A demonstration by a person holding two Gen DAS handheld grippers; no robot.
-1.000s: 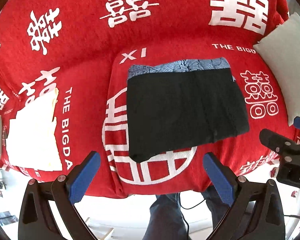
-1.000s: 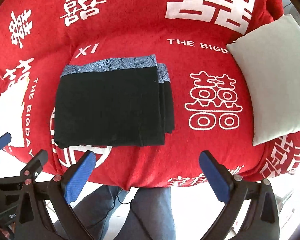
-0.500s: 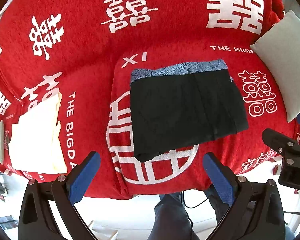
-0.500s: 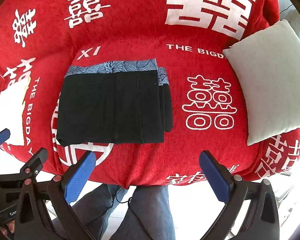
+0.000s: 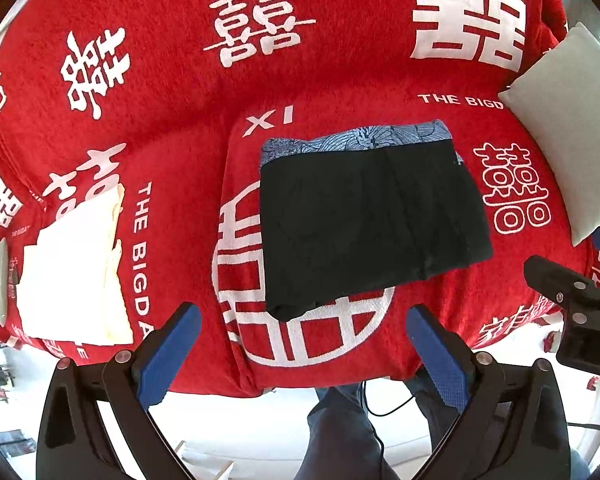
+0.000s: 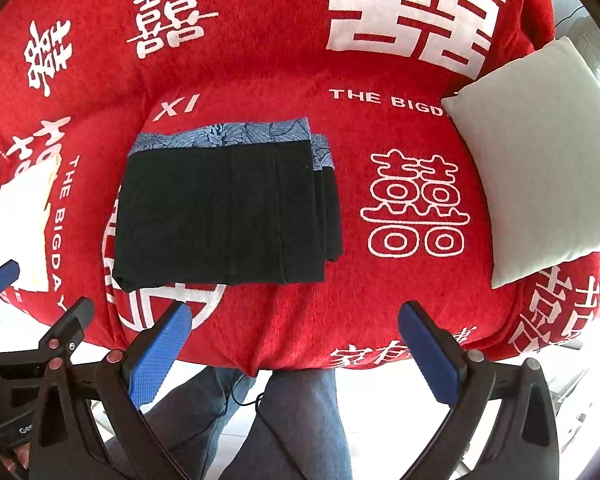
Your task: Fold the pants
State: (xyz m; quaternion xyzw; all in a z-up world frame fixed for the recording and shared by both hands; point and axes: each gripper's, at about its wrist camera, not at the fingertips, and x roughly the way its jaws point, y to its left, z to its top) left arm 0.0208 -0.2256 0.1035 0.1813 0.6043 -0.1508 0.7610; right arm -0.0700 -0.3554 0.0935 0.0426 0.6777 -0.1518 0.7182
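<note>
Black pants (image 5: 372,216) with a blue patterned waistband lie folded into a flat rectangle on the red cover, and show in the right wrist view as the black pants (image 6: 224,216) too. My left gripper (image 5: 304,340) hovers open over the seat's front edge, below the bundle and apart from it. My right gripper (image 6: 296,340) is open as well, held back from the pants, nothing between its blue pads. The right gripper's body (image 5: 576,304) shows at the right of the left wrist view.
A red cover (image 6: 380,300) with white characters drapes a rounded seat. A pale cushion (image 6: 540,160) lies on the right, a cream folded cloth (image 5: 72,272) on the left. A person's legs in jeans (image 6: 292,420) stand below the front edge.
Both grippers have drawn back and up from the seat, so the folded pants look smaller and farther. The pants lie unmoved.
</note>
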